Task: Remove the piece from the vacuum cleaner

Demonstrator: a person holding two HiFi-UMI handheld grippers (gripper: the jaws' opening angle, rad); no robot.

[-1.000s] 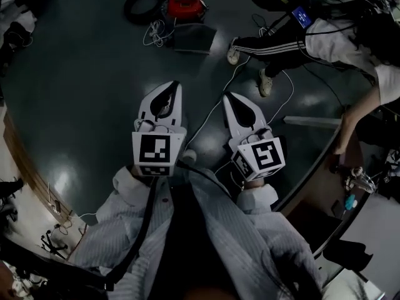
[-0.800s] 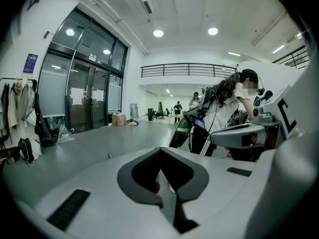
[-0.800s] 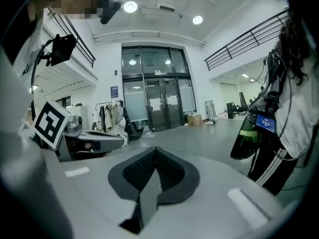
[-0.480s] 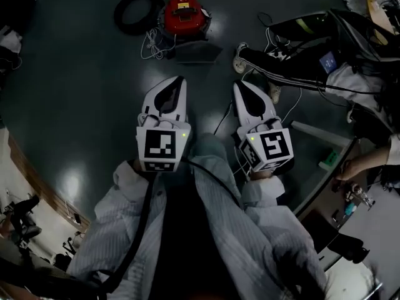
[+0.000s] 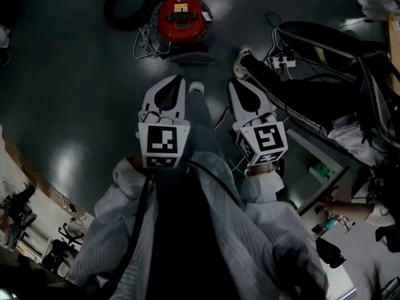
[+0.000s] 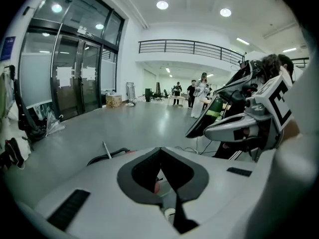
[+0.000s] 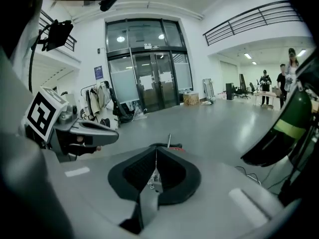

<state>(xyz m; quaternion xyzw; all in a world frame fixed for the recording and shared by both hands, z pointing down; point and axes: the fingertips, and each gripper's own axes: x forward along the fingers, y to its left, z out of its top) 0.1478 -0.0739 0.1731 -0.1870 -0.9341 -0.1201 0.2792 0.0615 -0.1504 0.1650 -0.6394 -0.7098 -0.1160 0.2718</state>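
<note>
Your left tongs (image 5: 175, 83) and right tongs (image 5: 234, 87) shut, empty, side by side short of the red vacuum cleaner (image 5: 181, 16), its hose (image 5: 109, 10) partly cut off

Red vacuum cleaner (image 5: 182, 17) on floor

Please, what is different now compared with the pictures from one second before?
The person has walked forward: the red vacuum cleaner now looks nearer and larger ahead of the grippers, and the person's shoe is stepped forward between them. Nothing was taken hold of or let go. The left gripper and the right gripper stay shut and empty, side by side, short of the vacuum cleaner.
</note>
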